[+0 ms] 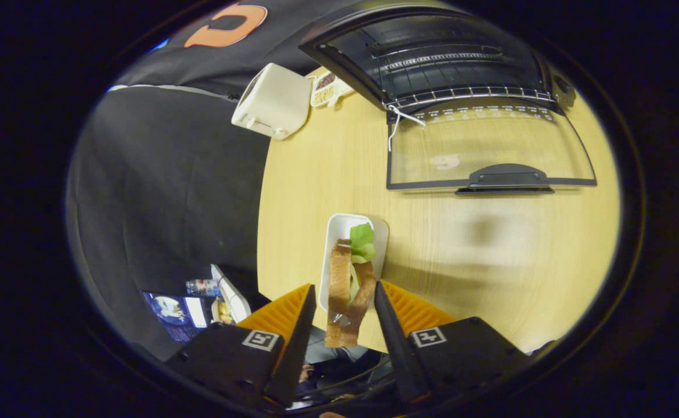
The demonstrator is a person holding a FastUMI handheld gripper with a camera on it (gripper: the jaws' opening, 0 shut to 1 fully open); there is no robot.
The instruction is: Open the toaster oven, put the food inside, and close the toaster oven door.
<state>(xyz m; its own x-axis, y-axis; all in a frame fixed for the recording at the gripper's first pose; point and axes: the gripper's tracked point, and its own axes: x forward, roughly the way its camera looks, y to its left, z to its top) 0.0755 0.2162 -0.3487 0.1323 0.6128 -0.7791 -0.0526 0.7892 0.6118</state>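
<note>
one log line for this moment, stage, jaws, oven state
stage: carrying food | gripper: jaws apart, sandwich between them, grip unclear | white tray: on table below | toaster oven: door open, rack bare

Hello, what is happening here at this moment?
A person is using a hand-held gripper to move a sandwich. The sandwich stands between the jaws, above a white tray on the wooden table; whether both jaws press on it I cannot tell. Beyond it, the toaster oven is already open, its glass door lying flat. The sandwich is not yet inside. A white toaster stands further back.
</note>
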